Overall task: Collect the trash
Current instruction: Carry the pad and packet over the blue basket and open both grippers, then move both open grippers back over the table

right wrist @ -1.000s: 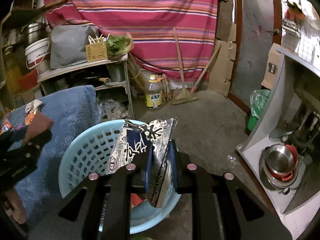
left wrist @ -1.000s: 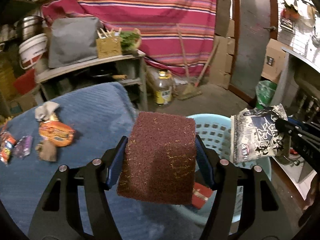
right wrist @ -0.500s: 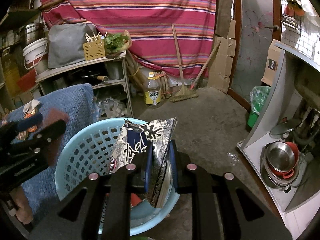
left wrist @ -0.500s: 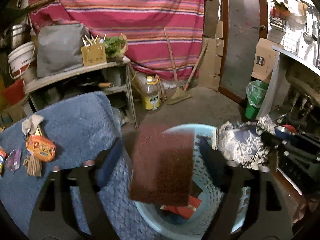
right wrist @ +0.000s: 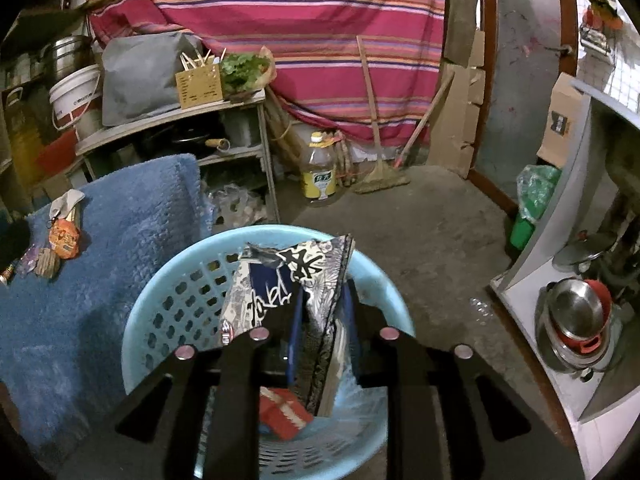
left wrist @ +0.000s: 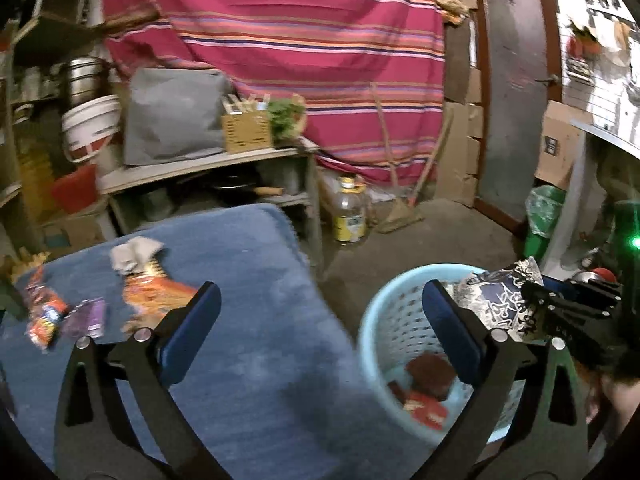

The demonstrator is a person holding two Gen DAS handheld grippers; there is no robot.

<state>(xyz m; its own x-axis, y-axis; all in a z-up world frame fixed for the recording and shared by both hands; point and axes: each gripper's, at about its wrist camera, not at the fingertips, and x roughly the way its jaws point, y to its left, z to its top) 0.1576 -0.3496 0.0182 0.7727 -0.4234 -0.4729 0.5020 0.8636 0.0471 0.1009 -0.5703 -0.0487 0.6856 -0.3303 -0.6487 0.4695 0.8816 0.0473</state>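
My left gripper (left wrist: 318,296) stands wide open and empty, its jaws still opening, above the edge of the blue-covered table (left wrist: 256,344). The brown scouring pad (left wrist: 432,372) lies in the light blue basket (left wrist: 384,320) with a red packet (left wrist: 424,410). Over the same basket (right wrist: 168,280), my right gripper (right wrist: 322,304) has its jaws opening with the black-and-white snack bag (right wrist: 280,276) standing upright between them. That bag (left wrist: 500,298) also shows at the right of the left wrist view. An orange packet (left wrist: 154,292), a red wrapper (left wrist: 44,314), a purple wrapper (left wrist: 86,316) and a crumpled tissue (left wrist: 134,250) lie on the table.
A shelf (right wrist: 172,120) with a grey bag, a box and greens stands behind the table. An oil bottle (right wrist: 318,172) and a broom (right wrist: 380,176) are on the floor by the striped cloth. A counter with steel pots (right wrist: 576,320) is at the right, a green bag (right wrist: 534,196) beside it.
My left gripper opened and the scouring pad dropped into the basket; the gripper swung left toward the table. My right gripper's jaws have spread a little around the snack bag.
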